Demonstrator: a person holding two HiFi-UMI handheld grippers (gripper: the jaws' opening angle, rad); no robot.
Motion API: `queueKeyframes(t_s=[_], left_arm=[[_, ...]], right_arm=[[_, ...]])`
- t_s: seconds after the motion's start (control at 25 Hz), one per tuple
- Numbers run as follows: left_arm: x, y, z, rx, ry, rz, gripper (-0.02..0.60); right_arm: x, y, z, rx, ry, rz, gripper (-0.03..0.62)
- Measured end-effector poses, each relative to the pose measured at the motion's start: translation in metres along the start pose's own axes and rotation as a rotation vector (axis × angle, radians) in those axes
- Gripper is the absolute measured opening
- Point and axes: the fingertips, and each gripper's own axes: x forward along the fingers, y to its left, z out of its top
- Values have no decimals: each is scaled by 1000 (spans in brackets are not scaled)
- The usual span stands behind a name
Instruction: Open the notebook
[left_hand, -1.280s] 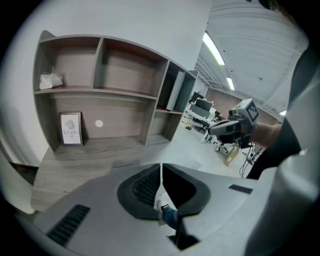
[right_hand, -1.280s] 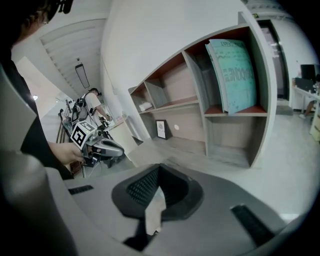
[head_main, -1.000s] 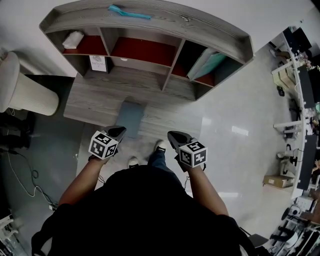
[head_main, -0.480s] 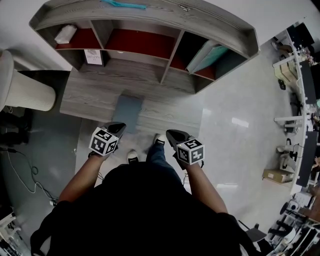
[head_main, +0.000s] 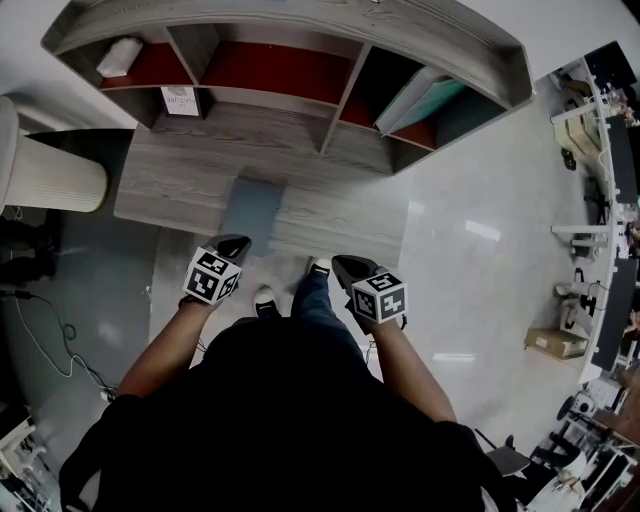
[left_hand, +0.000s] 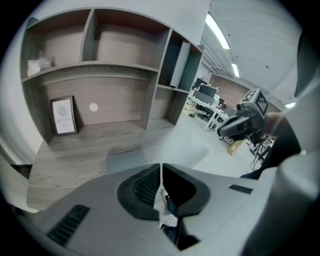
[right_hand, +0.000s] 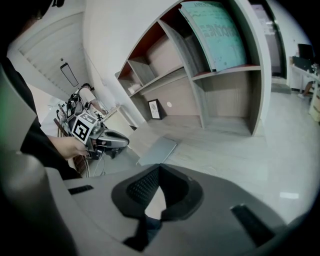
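Observation:
The notebook (head_main: 250, 212), a closed grey-blue book, lies flat near the front edge of the wooden desk (head_main: 180, 190). It also shows in the left gripper view as the notebook (left_hand: 127, 160) and in the right gripper view as the notebook (right_hand: 157, 150). My left gripper (head_main: 232, 246) hovers just short of its near edge, jaws shut on nothing. My right gripper (head_main: 345, 266) hangs to the right, off the desk and over the floor. It is shut and empty too. Neither gripper touches the notebook.
A shelf unit with cubbies (head_main: 320, 120) rises behind the desk. It holds a framed print (head_main: 181, 100), a white bundle (head_main: 120, 57) and a teal board (head_main: 425, 100). A white ribbed bin (head_main: 50, 175) stands at the left. The person's shoes (head_main: 265, 298) are below the grippers.
Both grippers have sunk a little and stay shut. The head view has shifted, so the desk and shelves sit higher in the picture.

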Motion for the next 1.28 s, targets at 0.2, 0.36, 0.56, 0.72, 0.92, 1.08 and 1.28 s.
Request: queueKeyframes(t_s=[0.2, 0.36, 0.56, 0.72, 0.92, 1.08, 1.28], left_arm=[[12, 3, -8, 12, 27, 22, 19], [22, 3, -16, 14, 53, 20, 20], [34, 8, -24, 19, 79, 37, 31], [42, 11, -33, 19, 95, 46, 78], [52, 7, -45, 28, 114, 50, 80], [57, 8, -52, 38, 136, 79, 84], [66, 6, -62, 70, 150, 103, 94]], right_arm=[[7, -6, -12, 13, 34, 8, 0], [14, -9, -16, 15, 54, 16, 0], [25, -9, -21, 23, 77, 33, 0], [32, -9, -26, 29, 100, 46, 0], [32, -15, -34, 15, 120, 44, 0], [35, -18, -42, 19, 136, 52, 0], [35, -19, -52, 22, 147, 56, 0]])
